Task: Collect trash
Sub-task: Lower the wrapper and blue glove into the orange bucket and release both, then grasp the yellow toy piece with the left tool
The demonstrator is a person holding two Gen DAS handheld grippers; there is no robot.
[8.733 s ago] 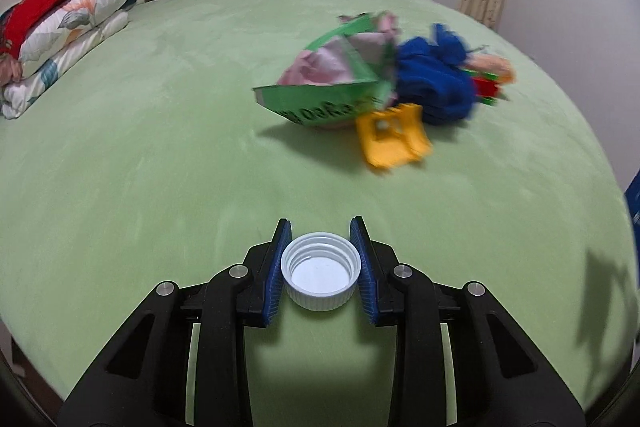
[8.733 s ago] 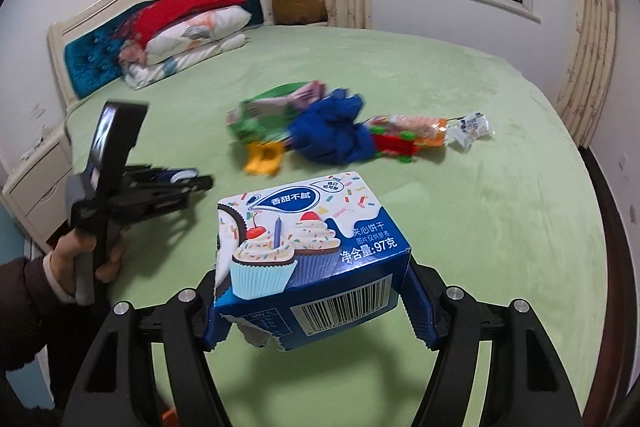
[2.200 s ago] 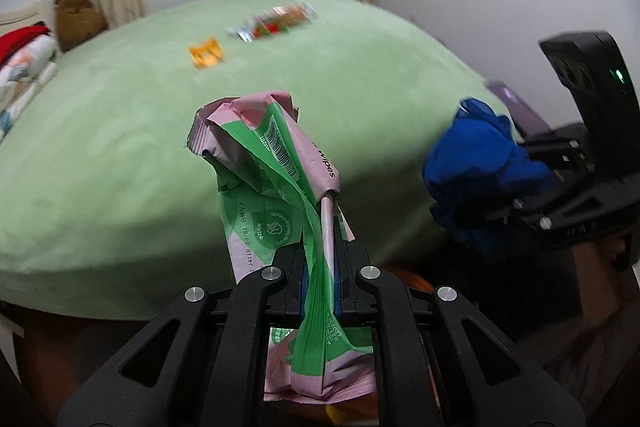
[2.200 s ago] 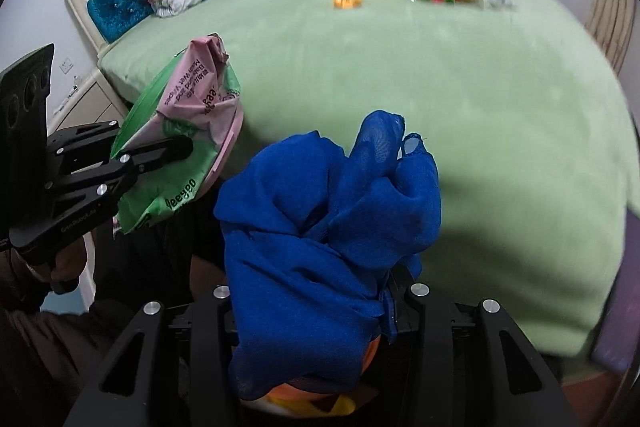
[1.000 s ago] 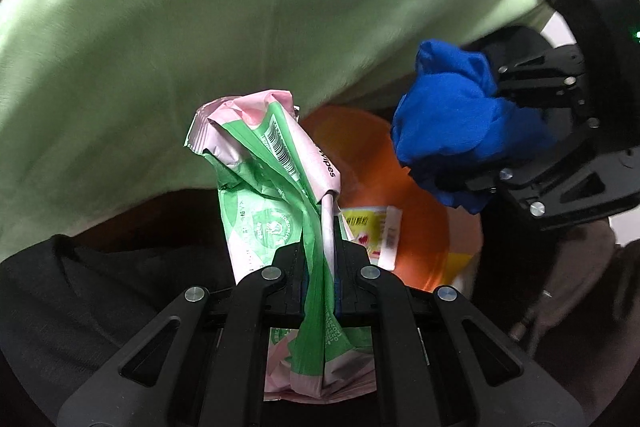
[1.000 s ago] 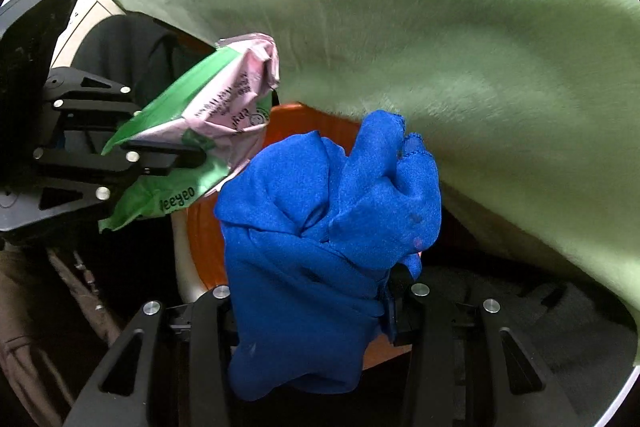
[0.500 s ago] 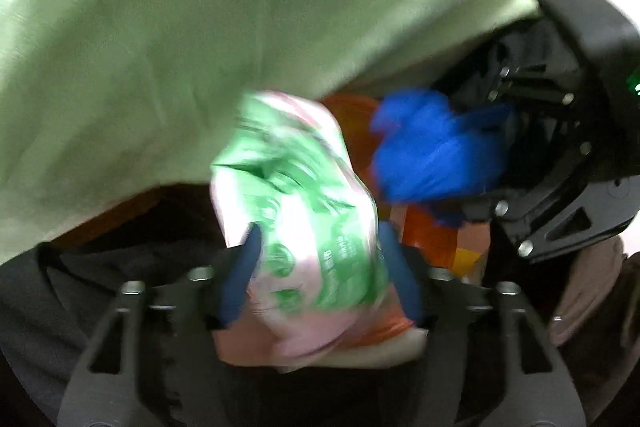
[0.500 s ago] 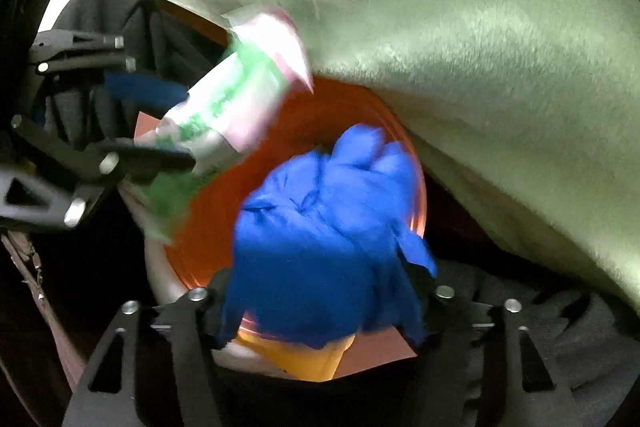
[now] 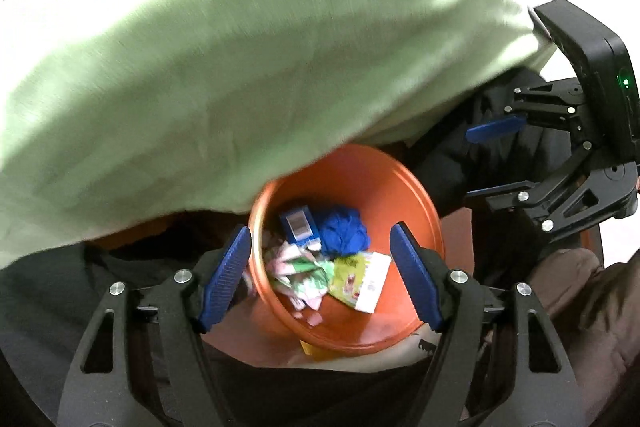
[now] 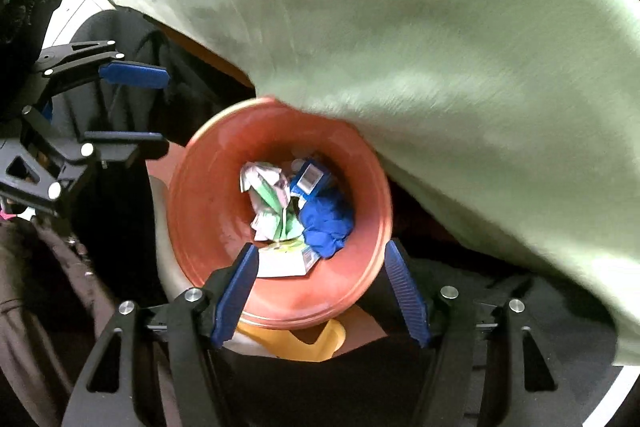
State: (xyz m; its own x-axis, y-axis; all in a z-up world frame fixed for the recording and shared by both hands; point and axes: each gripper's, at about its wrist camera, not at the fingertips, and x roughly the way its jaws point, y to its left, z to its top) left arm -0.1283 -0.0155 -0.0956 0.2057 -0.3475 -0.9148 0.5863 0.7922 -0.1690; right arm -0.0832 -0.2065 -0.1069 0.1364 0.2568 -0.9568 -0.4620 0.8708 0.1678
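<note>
An orange bin stands on the floor under the bed's edge. Inside lie the crumpled green and pink wrapper, the blue cloth, a blue box and a yellow-green packet. My left gripper is open and empty above the bin. My right gripper is open and empty above it too. Each gripper shows in the other's view: the right one, the left one.
The green bedspread overhangs the bin's far side. Dark clothing lies beside the bin. A yellow object pokes out beneath the bin. A white bedside cabinet is at the upper left.
Both grippers opened over the bin. The wrapper dropped from the left one and the blue cloth from the right one; both now lie inside the bin.
</note>
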